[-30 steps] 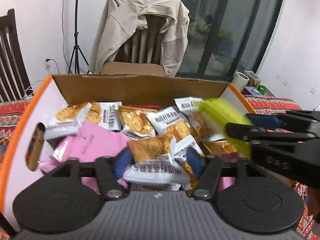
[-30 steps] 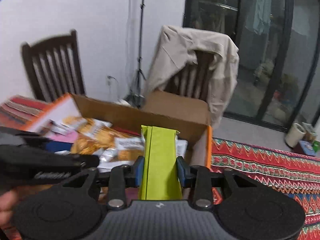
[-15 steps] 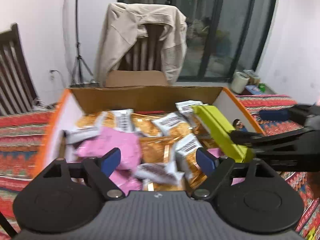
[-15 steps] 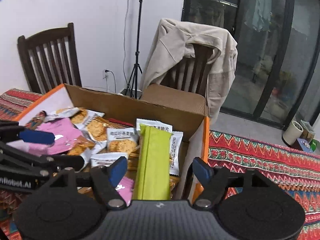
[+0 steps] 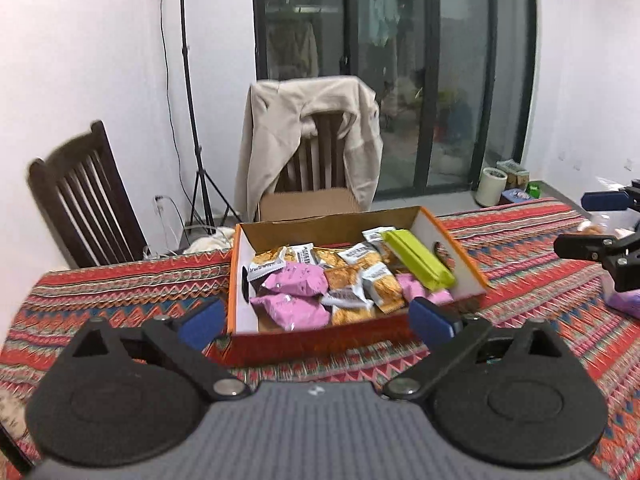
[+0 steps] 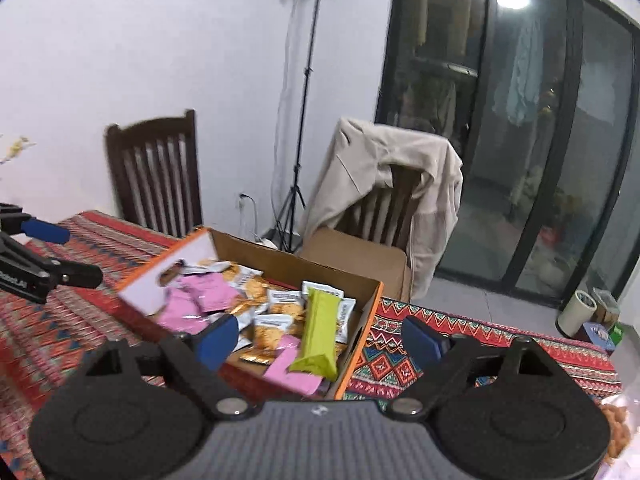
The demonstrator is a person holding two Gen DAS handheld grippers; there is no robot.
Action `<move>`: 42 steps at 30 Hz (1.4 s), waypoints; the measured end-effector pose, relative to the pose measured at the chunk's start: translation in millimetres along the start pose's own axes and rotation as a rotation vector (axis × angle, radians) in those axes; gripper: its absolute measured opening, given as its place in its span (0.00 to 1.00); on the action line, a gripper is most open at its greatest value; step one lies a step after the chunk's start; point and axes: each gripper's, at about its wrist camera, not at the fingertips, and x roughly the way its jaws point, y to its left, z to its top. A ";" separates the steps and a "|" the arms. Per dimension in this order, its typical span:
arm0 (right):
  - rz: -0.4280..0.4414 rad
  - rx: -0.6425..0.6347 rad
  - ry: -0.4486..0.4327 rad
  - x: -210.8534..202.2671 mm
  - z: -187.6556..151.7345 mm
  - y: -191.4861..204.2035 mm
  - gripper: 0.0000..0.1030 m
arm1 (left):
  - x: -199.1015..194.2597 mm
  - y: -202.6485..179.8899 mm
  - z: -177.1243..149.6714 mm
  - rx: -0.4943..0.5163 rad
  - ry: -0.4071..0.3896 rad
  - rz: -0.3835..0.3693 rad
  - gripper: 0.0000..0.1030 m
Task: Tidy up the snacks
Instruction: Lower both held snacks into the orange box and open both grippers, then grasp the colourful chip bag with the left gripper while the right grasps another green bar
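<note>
An orange-edged cardboard box (image 5: 448, 236) sits on the patterned tablecloth and holds several pink, orange and white snack packets. A lime-green packet (image 5: 418, 258) lies along its right side; it also shows in the right wrist view (image 6: 318, 330). My left gripper (image 5: 316, 320) is open and empty, just in front of the box. My right gripper (image 6: 320, 338) is open and empty, in front of the box's (image 6: 370, 312) right corner. The right gripper also shows at the right edge of the left wrist view (image 5: 600, 224).
A chair draped with a beige jacket (image 5: 304, 136) stands behind the table, and a dark wooden chair (image 5: 84, 200) stands at the left. A pink packet (image 5: 624, 300) and a bag of orange snacks (image 6: 618, 432) lie on the cloth at the right.
My right gripper opened and left the green packet in the box. Both grippers pulled back from the box, and the left one opened wider.
</note>
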 end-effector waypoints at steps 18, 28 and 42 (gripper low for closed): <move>0.074 -0.169 -0.134 -215.6 -152.8 89.3 0.99 | -180.3 -42.7 -191.6 -0.170 -0.035 0.084 1.00; 0.091 0.013 -0.081 -240.4 -259.3 99.8 0.99 | -186.7 -58.4 -273.4 -0.292 0.103 0.061 1.00; 0.007 0.129 -0.013 -217.3 -316.7 81.3 0.99 | -136.9 -115.0 -271.3 -0.225 0.152 0.049 1.00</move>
